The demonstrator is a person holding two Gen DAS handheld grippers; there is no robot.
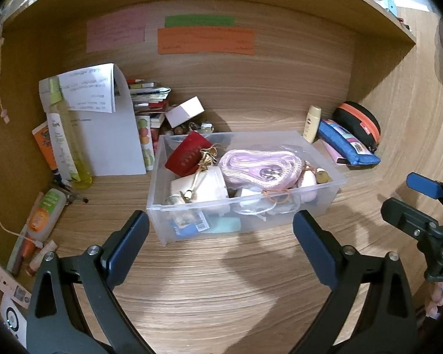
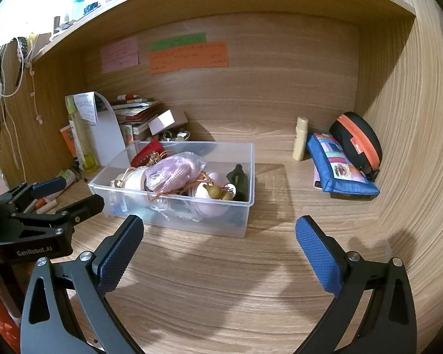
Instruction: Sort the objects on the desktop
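A clear plastic bin (image 1: 245, 203) is set on the wooden bench (image 1: 221, 280), filled with a pink woven pouch (image 1: 260, 168), a red card case (image 1: 187, 155), a white cup (image 1: 203, 185) and small trinkets. The left tongs (image 1: 221, 236) are held wide apart just in front of the bin, nothing gripped. The right tongs (image 2: 218, 244) are likewise spread open and empty, in front of the bin. To the right of the bin, a blue patchwork pencil case (image 2: 339, 165), a black zip case with orange trim (image 2: 357, 141) and a cream tube (image 2: 299, 138) are seen. To its left, a yellow spray bottle (image 1: 69, 135) and papers (image 1: 103, 118) are propped.
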